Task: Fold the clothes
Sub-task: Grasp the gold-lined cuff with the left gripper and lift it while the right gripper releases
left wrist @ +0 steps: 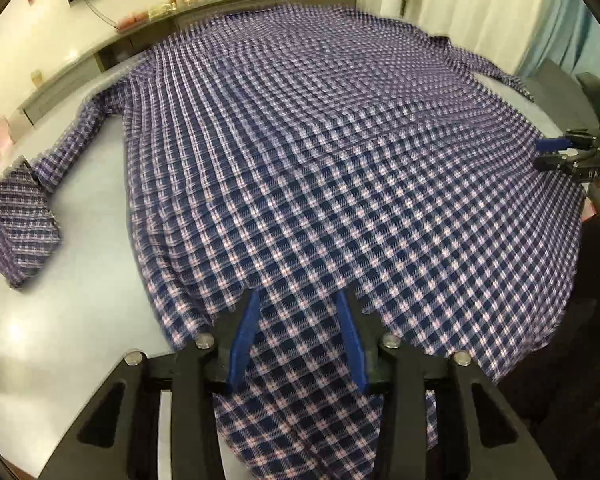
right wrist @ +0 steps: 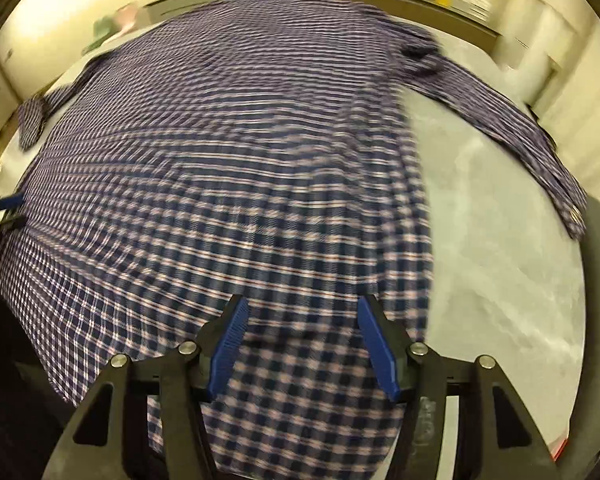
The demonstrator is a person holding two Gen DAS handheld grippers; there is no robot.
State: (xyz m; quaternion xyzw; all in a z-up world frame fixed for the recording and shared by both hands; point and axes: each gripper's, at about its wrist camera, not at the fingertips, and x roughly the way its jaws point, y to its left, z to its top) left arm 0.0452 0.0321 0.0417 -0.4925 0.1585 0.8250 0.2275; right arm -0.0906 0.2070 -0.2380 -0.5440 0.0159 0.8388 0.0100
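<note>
Plaid shirt [left wrist: 320, 152] spread flat on a pale surface [left wrist: 88, 264].

Left gripper [left wrist: 298, 300] and right gripper [right wrist: 300, 308] sit at its near hem corners, jaws wide, cloth lying between their blue fingers, both pointing forward over the shirt.

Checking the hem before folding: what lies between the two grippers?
Only plaid shirt hem spans from left gripper to right gripper, seen in the left wrist view.

Plaid shirt [left wrist: 320, 168] spread flat over the white table [left wrist: 84, 280], one sleeve [left wrist: 24, 208] stretched toward the left edge, cuff lying flat. Left gripper [left wrist: 298, 300] at the near hem, blue fingers [left wrist: 244, 340] apart with cloth between. Right gripper [left wrist: 556, 152] at the shirt's right edge.
</note>
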